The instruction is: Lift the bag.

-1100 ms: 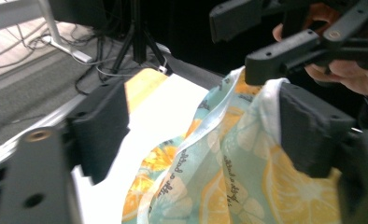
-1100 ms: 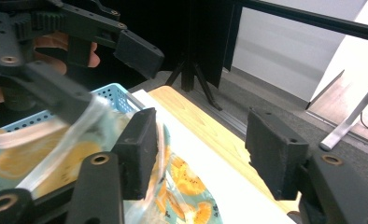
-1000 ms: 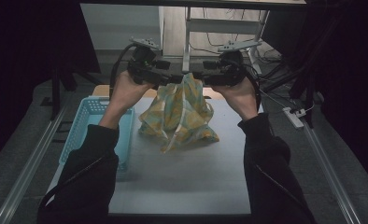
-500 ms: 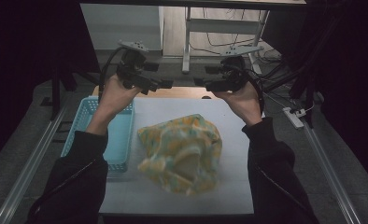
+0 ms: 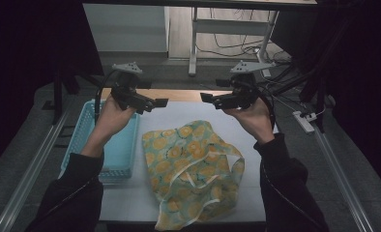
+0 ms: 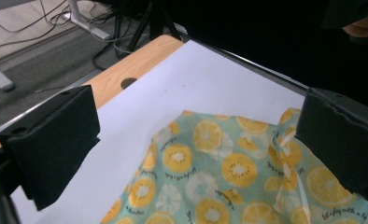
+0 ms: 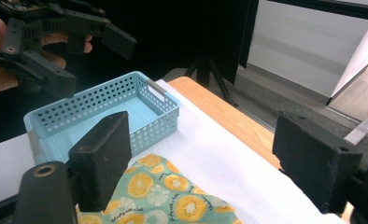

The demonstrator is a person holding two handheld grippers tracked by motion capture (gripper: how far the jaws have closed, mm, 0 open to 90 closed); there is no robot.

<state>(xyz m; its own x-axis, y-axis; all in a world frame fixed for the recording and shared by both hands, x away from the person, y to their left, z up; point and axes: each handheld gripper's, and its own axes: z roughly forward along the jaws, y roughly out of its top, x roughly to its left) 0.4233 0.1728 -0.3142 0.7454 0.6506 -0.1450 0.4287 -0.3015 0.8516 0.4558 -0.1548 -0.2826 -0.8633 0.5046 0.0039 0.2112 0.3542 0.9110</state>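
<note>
Blue basket (image 5: 112, 145) (left of the cloth (image 5: 194, 169)) sits unobstructed.

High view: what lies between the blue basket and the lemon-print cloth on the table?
Nothing: between the blue basket and the lemon-print cloth there is just a narrow bare strip of white table cover, seen in the high view.

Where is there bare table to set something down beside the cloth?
Bare white mat lies beyond the lemon-print cloth, below both open grippers, plus a strip along its right side. Left is crowded: the blue basket sits close beside the cloth. The cloth overhangs the near edge.
</note>
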